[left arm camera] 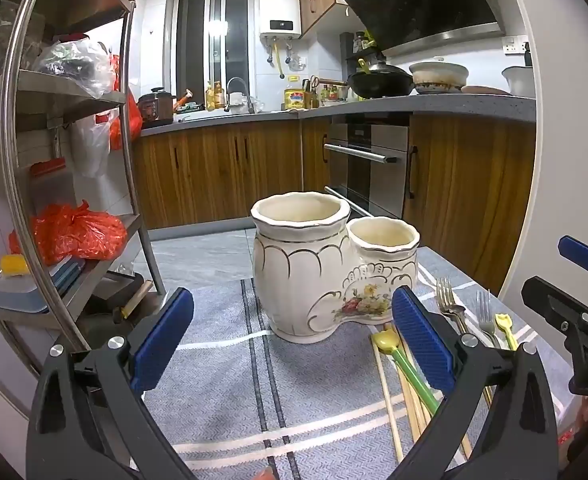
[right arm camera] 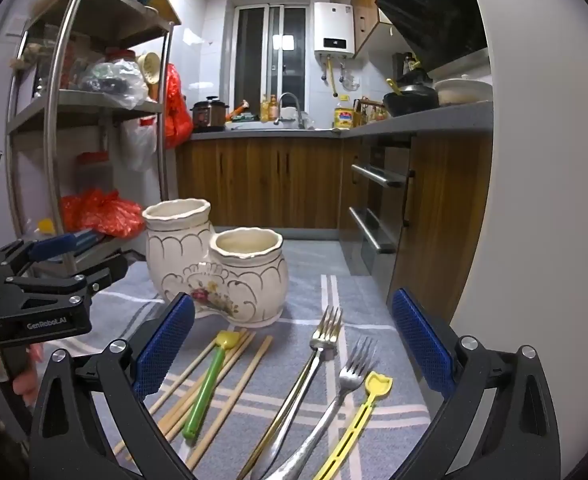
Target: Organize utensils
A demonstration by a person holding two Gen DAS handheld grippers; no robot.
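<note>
A white ceramic double-pot utensil holder (left arm camera: 325, 276) (right arm camera: 214, 268) stands upright on a grey striped cloth; both pots look empty. To its right lie wooden chopsticks (right arm camera: 230, 384) (left arm camera: 385, 396), a green-handled yellow scoop (right arm camera: 210, 384) (left arm camera: 405, 368), two metal forks (right arm camera: 313, 364) (right arm camera: 349, 376) (left arm camera: 449, 304) and a yellow plastic scoop (right arm camera: 357, 420) (left arm camera: 505, 328). My left gripper (left arm camera: 294, 336) is open and empty, in front of the holder. My right gripper (right arm camera: 294, 340) is open and empty, above the forks and chopsticks.
A steel shelf rack (left arm camera: 66, 152) with bags and boxes stands to the left. Wooden kitchen cabinets (left arm camera: 222, 176), an oven (left arm camera: 365, 164) and a counter with pots lie beyond. A white wall (right arm camera: 533, 240) stands close on the right.
</note>
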